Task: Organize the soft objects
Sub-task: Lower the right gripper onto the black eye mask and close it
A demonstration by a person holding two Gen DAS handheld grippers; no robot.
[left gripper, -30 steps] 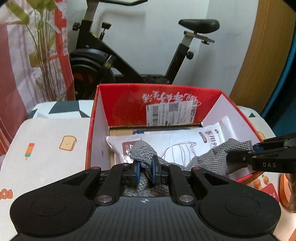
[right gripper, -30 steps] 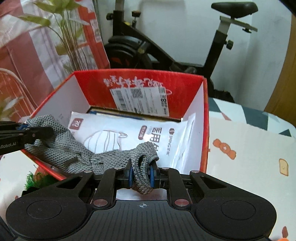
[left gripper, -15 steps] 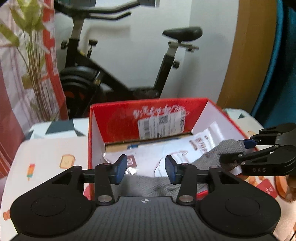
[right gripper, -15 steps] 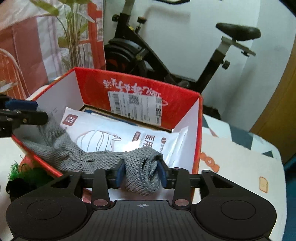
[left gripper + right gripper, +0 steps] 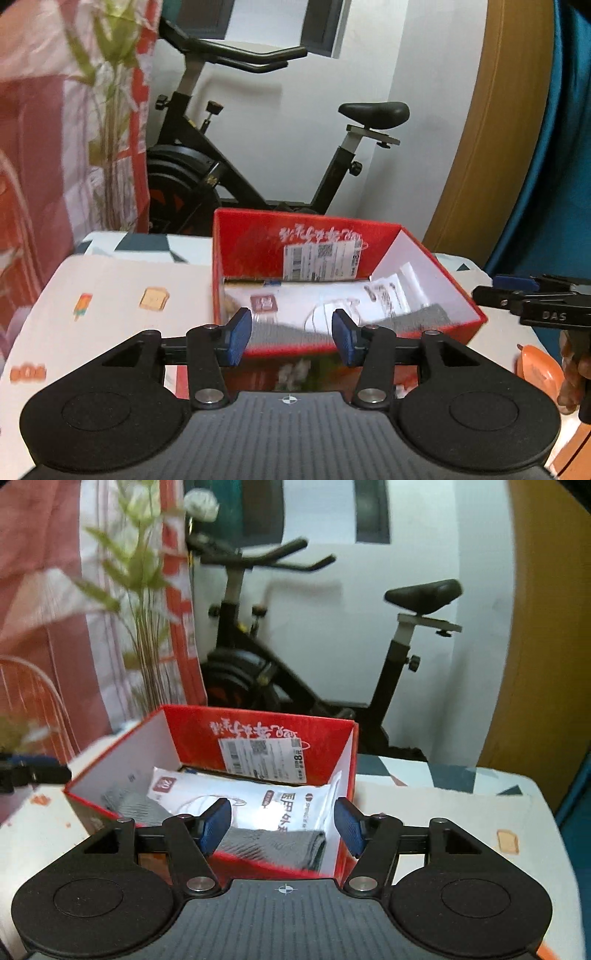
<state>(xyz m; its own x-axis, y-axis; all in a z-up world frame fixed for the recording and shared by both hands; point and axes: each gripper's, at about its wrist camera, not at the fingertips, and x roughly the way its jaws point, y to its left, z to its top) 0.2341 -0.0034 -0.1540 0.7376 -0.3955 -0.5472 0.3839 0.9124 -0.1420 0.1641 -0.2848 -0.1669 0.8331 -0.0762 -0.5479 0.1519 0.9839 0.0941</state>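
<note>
Grey knit cloth (image 5: 273,840): lying in red box (image 5: 436,254) on table (image 5: 110,295), atop white packet (image 5: 236,799). My left tongs (image 5: 291,338): apart, empty. My right tongs (image 5: 282,825): jaws just opened, empty, nothing between.

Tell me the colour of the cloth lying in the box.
Grey knit cloth; the right wrist view shows it best, inside the red box.

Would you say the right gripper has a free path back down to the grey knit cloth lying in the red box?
Probably yes. The right gripper is open and empty, the red box has no lid, and the grey cloth lies uncovered just past its near wall, beside the white packet.
</note>
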